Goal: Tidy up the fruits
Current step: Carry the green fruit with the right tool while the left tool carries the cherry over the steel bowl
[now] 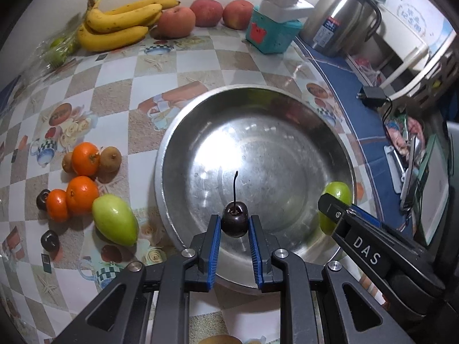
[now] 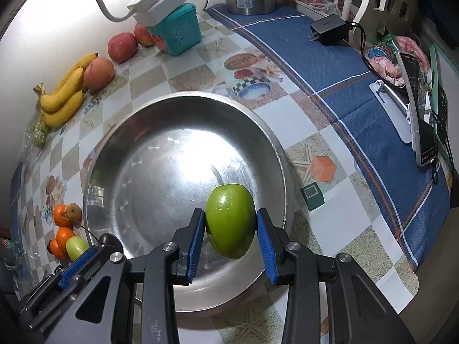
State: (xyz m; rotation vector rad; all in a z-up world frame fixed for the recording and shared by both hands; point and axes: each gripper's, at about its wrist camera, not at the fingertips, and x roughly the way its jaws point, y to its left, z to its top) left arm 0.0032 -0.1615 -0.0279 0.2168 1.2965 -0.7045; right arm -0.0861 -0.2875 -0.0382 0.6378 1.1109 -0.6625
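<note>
We see a table covered with a checked cloth (image 1: 114, 91) printed with cups and starfish, and a blue striped cloth (image 2: 344, 91) lies over its far right side. A white wall (image 2: 43, 28) runs behind the table.

A wide steel basin (image 1: 258, 109) sits directly under both tongs. Ahead of the left tongs, against the wall, lie a bunch of bananas (image 1: 120, 23), three reddish apples (image 1: 206, 11), a teal box (image 1: 272, 34) with a white power strip (image 1: 287, 3) on top, and a steel kettle (image 1: 341, 20). To the left of the left tongs, on the cloth, sit small oranges (image 1: 83, 192), brown kiwis (image 1: 110, 159), two dark cherries (image 1: 50, 240) and a green mango-shaped fruit (image 1: 114, 219). To the right of the right tongs lie a black charger (image 2: 327, 31), a phone (image 2: 421, 114) and packets.

Both tongs point steeply down over the basin's near half. The left gripper (image 1: 234, 226) pinches a dark cherry (image 1: 234, 219) between its blue pads, stem upright. The right gripper (image 2: 231, 229) clamps a green fruit (image 2: 231, 220) between its pads, just above the basin floor toward the right rim. From the left camera, the right tongs enter at the lower right, close beside the left ones.
</note>
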